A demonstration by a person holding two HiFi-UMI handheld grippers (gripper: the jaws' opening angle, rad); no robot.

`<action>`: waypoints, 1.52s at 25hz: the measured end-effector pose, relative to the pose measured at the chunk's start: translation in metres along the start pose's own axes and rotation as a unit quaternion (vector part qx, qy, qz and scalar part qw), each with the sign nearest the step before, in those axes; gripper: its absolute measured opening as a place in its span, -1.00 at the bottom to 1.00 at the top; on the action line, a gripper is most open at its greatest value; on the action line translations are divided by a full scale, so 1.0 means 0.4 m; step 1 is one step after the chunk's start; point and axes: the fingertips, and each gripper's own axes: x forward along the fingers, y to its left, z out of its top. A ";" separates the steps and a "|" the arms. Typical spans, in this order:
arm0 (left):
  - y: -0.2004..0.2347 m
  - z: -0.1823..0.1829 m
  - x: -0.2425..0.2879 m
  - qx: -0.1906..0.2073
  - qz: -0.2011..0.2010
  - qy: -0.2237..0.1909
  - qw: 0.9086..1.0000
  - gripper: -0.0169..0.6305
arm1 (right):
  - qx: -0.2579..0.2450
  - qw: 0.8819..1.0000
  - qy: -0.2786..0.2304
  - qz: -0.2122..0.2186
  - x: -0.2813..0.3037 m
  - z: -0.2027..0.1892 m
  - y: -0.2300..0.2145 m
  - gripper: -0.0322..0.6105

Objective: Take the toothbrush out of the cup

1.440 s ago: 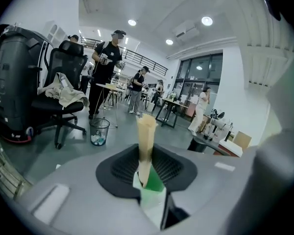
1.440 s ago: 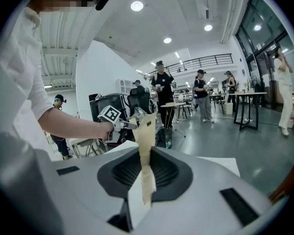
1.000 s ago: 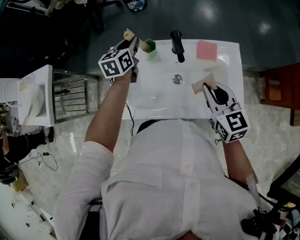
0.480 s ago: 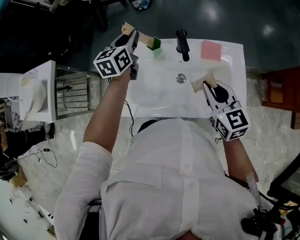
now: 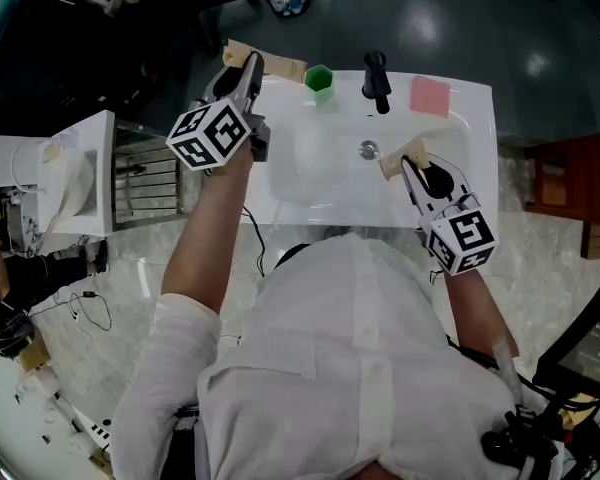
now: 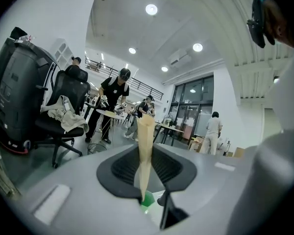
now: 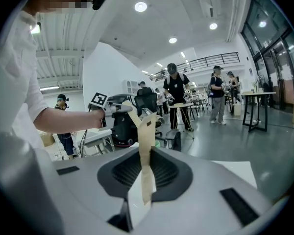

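A white sink [image 5: 475,183] is sitting below the person in a bright workroom, where other people are standing at tables in the background. On its back rim a green cup [image 5: 320,81] is standing upright, left of a black faucet [image 5: 377,80] and a pink block [image 5: 430,95]. The left gripper [image 5: 265,60] is hovering over the sink's left back corner, just beside the cup; its tan pads [image 6: 146,146] are clenching into one thin wedge, with a sliver of green showing at their lower end. Whether that green is the toothbrush or the cup is unclear, and the toothbrush itself is showing nowhere plainly. The right gripper [image 5: 402,158] is hanging over the basin near the drain [image 5: 368,150], its pads [image 7: 146,160] pressing together on nothing.
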 end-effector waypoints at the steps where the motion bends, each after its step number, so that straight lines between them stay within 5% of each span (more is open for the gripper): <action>1: 0.002 0.009 -0.018 -0.001 -0.001 -0.003 1.000 -0.70 | -0.002 1.000 0.000 0.001 0.004 0.002 0.009 -0.76; 9: 0.034 0.024 -0.182 -0.018 -0.006 0.011 1.000 -0.71 | -0.017 1.000 0.000 -0.004 0.037 0.026 0.099 -0.76; 22: 0.004 -0.027 -0.472 0.049 -0.071 0.060 0.994 -0.71 | -0.025 0.999 -0.015 -0.046 0.032 0.044 0.253 -0.76; 38: -0.056 -0.106 -0.774 0.064 -0.140 0.093 0.984 -0.71 | -0.028 0.996 -0.019 -0.084 -0.059 0.032 0.471 -0.76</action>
